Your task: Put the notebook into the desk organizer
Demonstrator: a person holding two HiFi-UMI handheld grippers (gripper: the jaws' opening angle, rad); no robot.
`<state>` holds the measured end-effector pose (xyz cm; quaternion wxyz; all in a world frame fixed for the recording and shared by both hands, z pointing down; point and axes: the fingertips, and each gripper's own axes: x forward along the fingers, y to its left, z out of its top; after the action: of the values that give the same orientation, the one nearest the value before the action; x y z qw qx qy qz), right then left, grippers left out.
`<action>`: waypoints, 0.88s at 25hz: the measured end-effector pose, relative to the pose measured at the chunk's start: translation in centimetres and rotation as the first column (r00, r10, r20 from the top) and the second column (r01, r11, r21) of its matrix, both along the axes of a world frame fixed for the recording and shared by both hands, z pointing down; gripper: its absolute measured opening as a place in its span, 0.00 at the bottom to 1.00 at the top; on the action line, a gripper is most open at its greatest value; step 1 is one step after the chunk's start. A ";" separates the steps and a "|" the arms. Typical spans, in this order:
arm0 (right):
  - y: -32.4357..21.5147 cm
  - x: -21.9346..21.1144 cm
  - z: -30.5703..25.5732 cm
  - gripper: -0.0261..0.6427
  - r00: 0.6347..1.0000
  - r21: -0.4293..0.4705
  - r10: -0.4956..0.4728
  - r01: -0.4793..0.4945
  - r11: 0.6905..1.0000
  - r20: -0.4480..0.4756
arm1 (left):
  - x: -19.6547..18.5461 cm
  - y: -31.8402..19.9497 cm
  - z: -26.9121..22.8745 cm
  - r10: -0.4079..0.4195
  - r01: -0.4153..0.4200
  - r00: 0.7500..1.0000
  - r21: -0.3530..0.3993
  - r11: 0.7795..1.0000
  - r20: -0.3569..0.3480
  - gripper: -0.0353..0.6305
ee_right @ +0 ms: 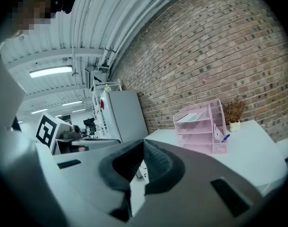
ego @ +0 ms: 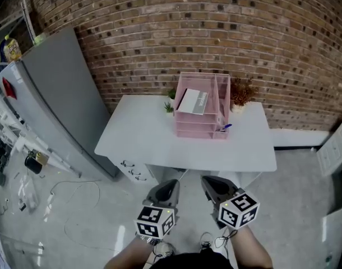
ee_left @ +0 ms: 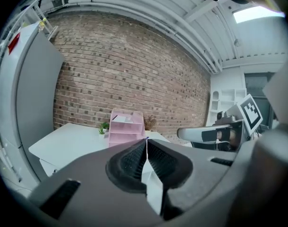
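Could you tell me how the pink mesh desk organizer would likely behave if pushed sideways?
The pink mesh desk organizer looks like open mesh, so probably light for its size. On the smooth white table it would likely slide rather than tip, given its broad base. The pale grey notebook lying on its top tray might shift.

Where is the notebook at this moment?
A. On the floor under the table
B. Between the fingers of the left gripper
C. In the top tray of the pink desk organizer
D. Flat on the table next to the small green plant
C: in the head view the notebook lies in the top tray of the pink desk organizer, which stands on the white table.
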<state>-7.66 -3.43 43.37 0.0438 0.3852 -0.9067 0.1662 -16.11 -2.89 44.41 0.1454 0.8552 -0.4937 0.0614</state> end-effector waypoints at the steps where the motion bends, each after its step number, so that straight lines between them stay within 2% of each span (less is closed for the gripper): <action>1: 0.2 -0.1 -0.1 0.04 1.000 0.003 0.014 -0.014 1.000 -0.005 | -0.1 0.1 0.0 0.014 -0.014 1.000 0.001 1.000 -0.005 0.07; 10: 2.3 -0.1 -0.2 0.04 0.994 0.003 0.104 -0.104 0.995 -0.032 | 0.0 1.2 0.0 0.101 -0.101 0.994 -0.002 0.995 -0.037 0.07; 22: 3.6 -0.9 0.2 0.04 0.991 -0.001 0.131 -0.131 0.991 -0.028 | -1.1 2.3 0.2 0.122 -0.122 0.992 -0.005 0.992 -0.033 0.07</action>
<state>-8.60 0.18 43.58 0.0460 0.4461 -0.8785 0.1647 -17.17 -0.55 44.64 0.1527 0.8842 -0.4377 0.0579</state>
